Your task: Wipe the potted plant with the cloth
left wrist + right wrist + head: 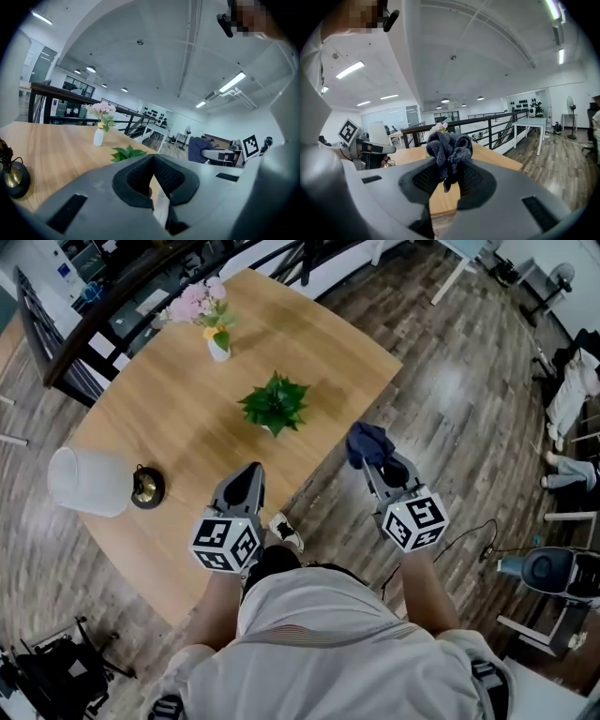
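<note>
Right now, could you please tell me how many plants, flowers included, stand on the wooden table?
2. The green potted plant stands near the middle of the table; the vase of pink flowers stands beyond it, toward the far edge. None seems hidden.

Left gripper (246,476): jaws closed, nothing between them. Right gripper (384,468): clamped on dark blue cloth (366,441). Both forearms extended forward, grippers side by side.
</note>
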`<action>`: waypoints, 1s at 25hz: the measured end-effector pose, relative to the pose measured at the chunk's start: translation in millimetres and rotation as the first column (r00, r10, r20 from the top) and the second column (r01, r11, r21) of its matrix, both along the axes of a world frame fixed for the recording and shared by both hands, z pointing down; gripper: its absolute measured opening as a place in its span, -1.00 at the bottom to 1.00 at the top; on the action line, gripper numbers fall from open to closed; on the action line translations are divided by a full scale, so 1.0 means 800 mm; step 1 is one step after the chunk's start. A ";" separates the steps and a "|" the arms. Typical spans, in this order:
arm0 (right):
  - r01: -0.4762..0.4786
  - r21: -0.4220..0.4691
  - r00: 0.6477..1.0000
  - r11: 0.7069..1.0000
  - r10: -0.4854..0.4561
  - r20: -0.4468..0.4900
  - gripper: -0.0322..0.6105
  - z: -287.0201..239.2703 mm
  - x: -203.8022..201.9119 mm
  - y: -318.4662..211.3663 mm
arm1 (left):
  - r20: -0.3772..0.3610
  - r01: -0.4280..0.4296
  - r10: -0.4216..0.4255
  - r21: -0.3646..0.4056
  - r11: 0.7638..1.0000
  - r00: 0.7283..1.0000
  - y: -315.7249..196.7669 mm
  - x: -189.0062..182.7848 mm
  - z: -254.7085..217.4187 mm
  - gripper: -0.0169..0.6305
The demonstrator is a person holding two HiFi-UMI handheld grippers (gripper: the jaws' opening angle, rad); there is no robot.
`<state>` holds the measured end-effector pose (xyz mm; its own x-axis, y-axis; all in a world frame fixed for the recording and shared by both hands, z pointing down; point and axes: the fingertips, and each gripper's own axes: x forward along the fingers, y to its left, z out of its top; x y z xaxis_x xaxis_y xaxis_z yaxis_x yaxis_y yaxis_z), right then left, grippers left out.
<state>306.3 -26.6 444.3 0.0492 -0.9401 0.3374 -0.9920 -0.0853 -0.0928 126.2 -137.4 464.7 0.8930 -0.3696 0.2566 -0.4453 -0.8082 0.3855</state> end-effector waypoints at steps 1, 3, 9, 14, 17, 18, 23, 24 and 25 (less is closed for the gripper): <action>0.018 -0.009 1.000 1.000 -0.018 -0.003 -0.48 0.000 0.000 -0.020 | 0.000 0.012 -0.012 -0.011 1.000 1.000 -0.016 0.000 0.003 -0.90; 0.058 -0.026 0.998 0.998 -0.059 -0.009 -0.48 -0.001 -0.004 -0.060 | 0.006 0.035 -0.035 -0.040 0.999 0.999 -0.044 -0.001 0.014 -0.90; 0.160 -0.034 0.987 0.987 -0.160 -0.020 -0.48 -0.010 -0.017 -0.151 | 0.033 0.077 -0.073 -0.168 0.983 0.997 -0.089 0.000 0.070 -0.90; 0.268 -0.064 0.963 0.961 -0.270 -0.020 -0.48 -0.003 -0.023 -0.208 | 0.029 0.119 -0.117 -0.360 0.925 0.993 -0.091 0.008 0.138 -0.90; 0.357 -0.072 0.933 0.931 -0.359 -0.016 -0.48 0.005 -0.023 -0.243 | 0.001 0.161 -0.183 -0.482 0.861 0.983 -0.098 0.024 0.174 -0.90; 0.386 -0.073 0.922 0.920 -0.387 -0.012 -0.48 0.007 -0.022 -0.253 | -0.016 0.176 -0.217 -0.525 0.833 0.976 -0.103 0.030 0.183 -0.90; 0.547 -0.080 0.837 0.833 -0.548 0.021 -0.48 0.014 -0.016 -0.295 | -0.079 0.222 -0.363 -0.665 0.713 0.928 -0.114 0.061 0.207 -0.89; 0.567 -0.080 0.823 0.820 -0.567 0.025 -0.47 0.014 -0.013 -0.301 | -0.088 0.222 -0.378 -0.678 0.701 0.922 -0.114 0.068 0.208 -0.89; 0.585 -0.078 0.811 0.807 -0.585 0.029 -0.47 0.014 -0.010 -0.307 | -0.103 0.215 -0.387 -0.687 0.694 0.916 -0.114 0.075 0.208 -0.87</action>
<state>298.6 -272.3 455.7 -0.5023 -0.7607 0.4112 -0.8563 0.5036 -0.1143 185.9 -228.6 630.8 0.8254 -0.4460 0.3462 -0.4518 -0.1541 0.8787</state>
